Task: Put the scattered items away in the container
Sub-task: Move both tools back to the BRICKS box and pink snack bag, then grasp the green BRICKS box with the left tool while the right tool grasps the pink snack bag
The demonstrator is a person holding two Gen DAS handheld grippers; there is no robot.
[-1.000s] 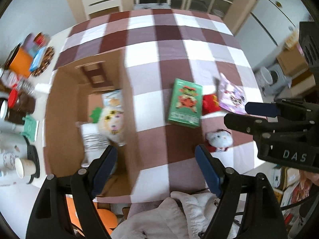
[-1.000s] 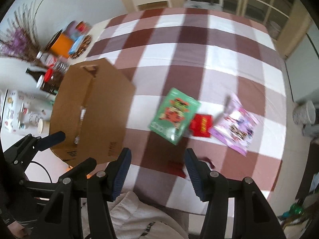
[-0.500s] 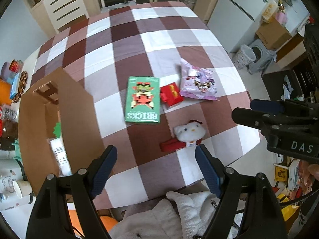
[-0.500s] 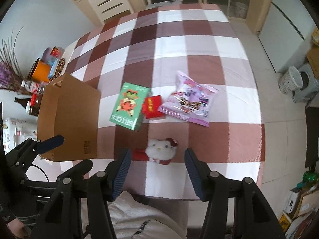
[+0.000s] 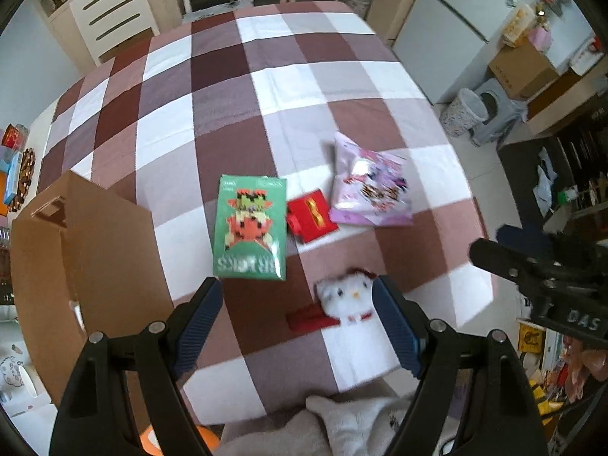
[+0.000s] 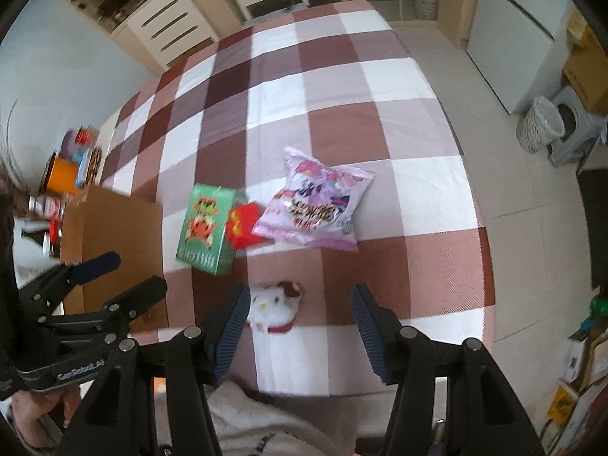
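Cardboard box [image 5: 87,250] at table's left edge — contents hidden; left gripper [image 5: 300,326], right gripper [image 6: 300,326] both agape, empty.

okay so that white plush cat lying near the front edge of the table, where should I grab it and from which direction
Grip the white plush cat across its round head, coming straight down from above. It lies flat on the checked tablecloth, apart from the green box, so there is room on either side. The soft head should squash and hold; the flat red piece beside it looks too thin to pinch well. The right gripper, jaws open, is nearest.
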